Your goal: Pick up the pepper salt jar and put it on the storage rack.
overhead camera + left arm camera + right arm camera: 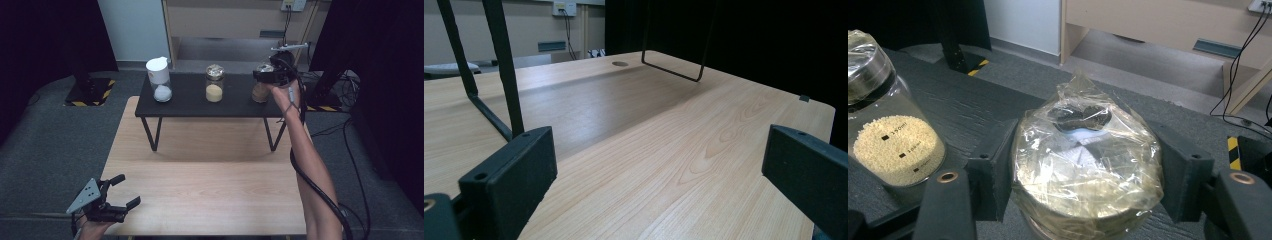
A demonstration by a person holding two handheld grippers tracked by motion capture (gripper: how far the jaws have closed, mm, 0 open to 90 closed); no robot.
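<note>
Right fingers: the right gripper [267,76] has both pads clamped on the plastic-wrapped lid [1087,150] of the right-hand jar [259,92].
Left fingers: the left gripper [111,200] has jaws spread wide, nothing between them, low over the wooden table [200,195].
Held jar: at the right end of the black shelf [190,102].
Neighbours: middle jar [214,84] with pale grains, white-capped jar [160,80] farther left.

Dim room, dark corners — glare on the plastic wrap [1088,150], soft shadow under the shelf [210,100].
</note>
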